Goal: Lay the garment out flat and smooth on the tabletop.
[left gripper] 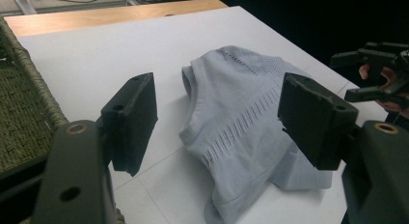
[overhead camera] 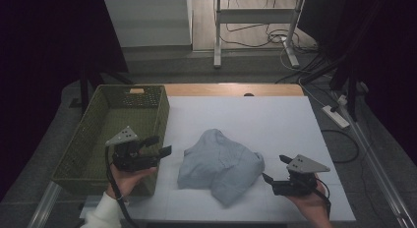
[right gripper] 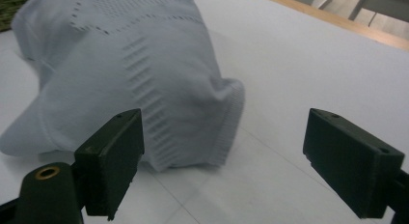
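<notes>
Both my claws, left gripper (overhead camera: pixel 158 145) and right gripper (overhead camera: pixel 273 169), spread and empty, flanking the crumpled pale-blue knit top (overhead camera: pixel 220 164); next, I'd say, pinch its edges.

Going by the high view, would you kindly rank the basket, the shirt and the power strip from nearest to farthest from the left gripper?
1. Basket: directly beneath and beside the left gripper, at the table's left edge.
2. Shirt: crumpled mid-table, just off the gripper's tips.
3. Power strip: on the floor past the table's far right edge.
</notes>
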